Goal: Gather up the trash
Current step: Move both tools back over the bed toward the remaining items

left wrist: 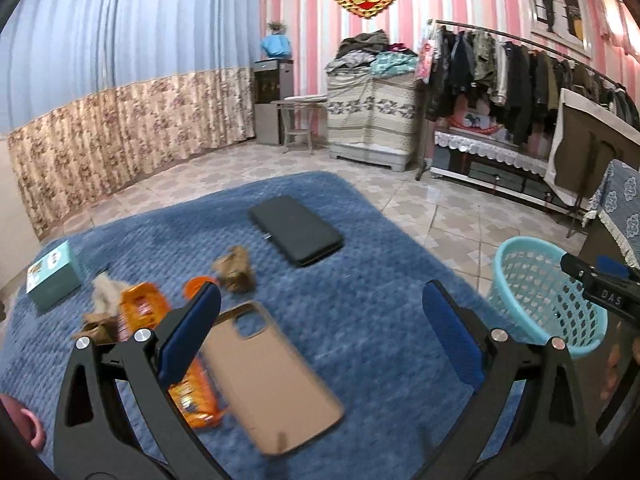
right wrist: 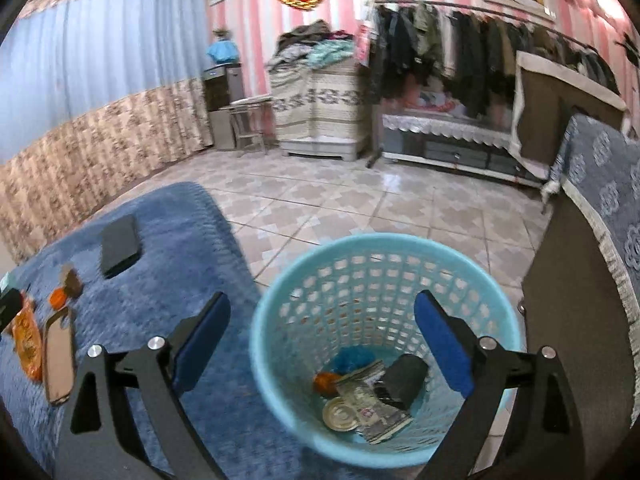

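Rug carries the leftovers, basket sits on the tiles just off its right edge, already holding wrappers and a can lid. Orange snack wrapper lies near the rug's left edge, touching the tan phone case, with crumpled brown paper just beyond; both look light, soft and crinkly, so pinch a raised fold. Left gripper and right gripper both have jaws released, holding nothing.

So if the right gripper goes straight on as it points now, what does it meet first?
Probably the trash in the basket: the open right gripper points down into its mouth, toward the wrapper at the bottom. Depth is unclear.
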The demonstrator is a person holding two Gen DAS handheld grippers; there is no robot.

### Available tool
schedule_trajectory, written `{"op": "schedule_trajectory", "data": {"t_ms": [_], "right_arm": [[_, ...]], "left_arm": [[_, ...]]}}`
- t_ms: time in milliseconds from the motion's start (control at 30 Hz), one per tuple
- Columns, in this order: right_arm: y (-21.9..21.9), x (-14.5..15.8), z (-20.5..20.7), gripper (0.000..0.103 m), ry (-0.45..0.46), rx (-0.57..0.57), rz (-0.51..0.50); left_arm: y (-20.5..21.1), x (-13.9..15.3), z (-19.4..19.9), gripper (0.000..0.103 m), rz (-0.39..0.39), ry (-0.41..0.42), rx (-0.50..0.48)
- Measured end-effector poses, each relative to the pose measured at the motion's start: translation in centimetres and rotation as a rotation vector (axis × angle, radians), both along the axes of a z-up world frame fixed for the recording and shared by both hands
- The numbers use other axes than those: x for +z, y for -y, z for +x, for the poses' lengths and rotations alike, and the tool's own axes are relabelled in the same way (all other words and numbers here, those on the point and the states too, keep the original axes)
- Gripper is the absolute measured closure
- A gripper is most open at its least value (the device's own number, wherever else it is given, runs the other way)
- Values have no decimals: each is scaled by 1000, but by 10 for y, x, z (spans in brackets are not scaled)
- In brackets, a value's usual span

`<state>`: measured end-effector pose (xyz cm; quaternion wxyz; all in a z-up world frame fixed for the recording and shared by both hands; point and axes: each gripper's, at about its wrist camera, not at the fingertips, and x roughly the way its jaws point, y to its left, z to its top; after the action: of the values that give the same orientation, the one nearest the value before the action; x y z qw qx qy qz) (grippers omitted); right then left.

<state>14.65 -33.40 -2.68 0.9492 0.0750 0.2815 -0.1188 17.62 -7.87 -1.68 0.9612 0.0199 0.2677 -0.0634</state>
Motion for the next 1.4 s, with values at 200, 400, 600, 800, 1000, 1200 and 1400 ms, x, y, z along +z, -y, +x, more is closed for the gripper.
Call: {"op": "schedule_trajectory", "data": {"t_ms": [200, 400, 600, 800, 1000, 1200, 1400], "right_arm": [[-36, 0, -1, 11, 8, 86, -13], [-63, -6, 1, 10, -11, 151, -30], [-83, -11, 6, 10, -28, 199, -19], [-109, -14, 8, 10, -39, 255, -61], [-124, -19, 11, 10, -59, 279, -46], [-140, -25, 17, 10, -85, 307, -74], [-146, -29, 20, 10, -99, 316, -72]], "left_arm": [[-33, -9, -14, 5, 12, 1, 68], [-62, -26, -32, 5, -7, -26, 114], [-86, -46, -47, 5, -12, -65, 150], [-130, -59, -47, 5, -31, -100, 226], [-188, -55, -28, 6, -59, -108, 319], [-218, -55, -5, 19, -44, -115, 329], [-225, -63, 16, 28, -66, -147, 309]]}}
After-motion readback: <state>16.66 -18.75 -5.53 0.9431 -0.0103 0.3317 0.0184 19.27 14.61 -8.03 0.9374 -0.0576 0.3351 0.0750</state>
